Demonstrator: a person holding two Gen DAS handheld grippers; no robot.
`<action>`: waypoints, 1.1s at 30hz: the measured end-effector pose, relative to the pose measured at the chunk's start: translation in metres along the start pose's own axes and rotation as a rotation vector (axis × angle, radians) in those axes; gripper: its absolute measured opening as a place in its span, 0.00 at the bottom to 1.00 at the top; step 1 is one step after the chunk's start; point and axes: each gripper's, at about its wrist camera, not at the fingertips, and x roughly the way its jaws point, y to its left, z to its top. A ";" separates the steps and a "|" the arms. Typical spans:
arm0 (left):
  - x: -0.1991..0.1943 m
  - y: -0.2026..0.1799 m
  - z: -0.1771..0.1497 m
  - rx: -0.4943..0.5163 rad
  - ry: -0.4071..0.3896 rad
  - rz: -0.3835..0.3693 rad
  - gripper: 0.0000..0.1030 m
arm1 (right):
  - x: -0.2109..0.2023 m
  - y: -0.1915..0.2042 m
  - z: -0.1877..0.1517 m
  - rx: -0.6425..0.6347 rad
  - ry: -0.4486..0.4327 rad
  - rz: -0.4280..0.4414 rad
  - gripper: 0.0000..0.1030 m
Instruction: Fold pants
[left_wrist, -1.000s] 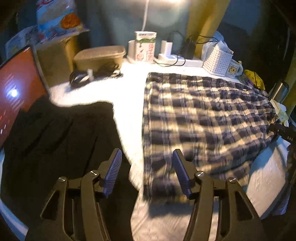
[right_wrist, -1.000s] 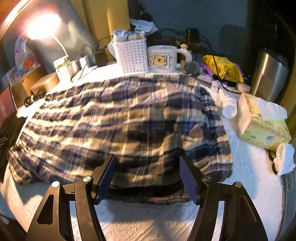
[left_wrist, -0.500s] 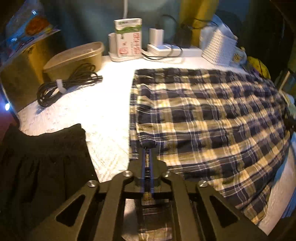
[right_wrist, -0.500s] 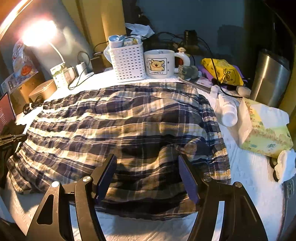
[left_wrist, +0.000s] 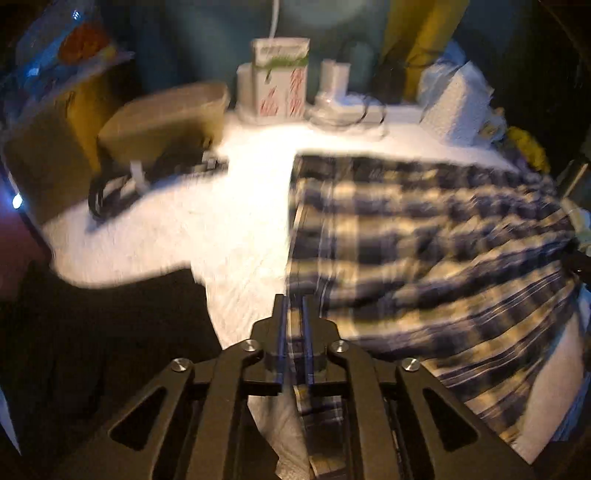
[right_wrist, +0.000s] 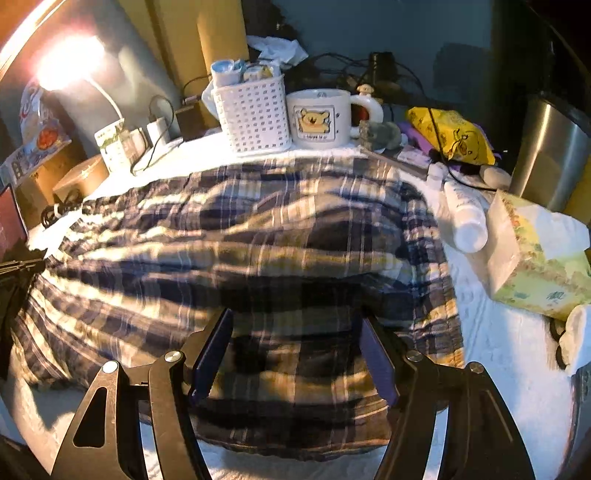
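Pants (left_wrist: 424, 236) edge pinched in left gripper (left_wrist: 294, 325), jaws just eased slightly; right gripper (right_wrist: 295, 354) gapes, empty. Carry edge across evenly, keep cloth taut.

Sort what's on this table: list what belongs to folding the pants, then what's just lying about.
Belongs to the job:
- blue and cream plaid pants
- left gripper, jaws nearly shut with the pants' edge between them
- right gripper, open over the pants

Lying about:
- white perforated plastic basket
- white bear-print mug
- yellow tissue box
- black garment
- coiled black cable
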 end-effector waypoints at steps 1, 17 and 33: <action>-0.003 -0.001 0.006 0.020 -0.019 0.001 0.24 | -0.003 -0.002 0.003 0.005 -0.011 0.004 0.68; 0.085 -0.019 0.081 0.158 -0.030 -0.014 0.25 | 0.035 -0.004 0.050 0.002 0.004 0.009 0.68; 0.084 -0.003 0.104 0.094 -0.096 0.080 0.07 | 0.058 -0.015 0.070 0.004 0.019 -0.066 0.68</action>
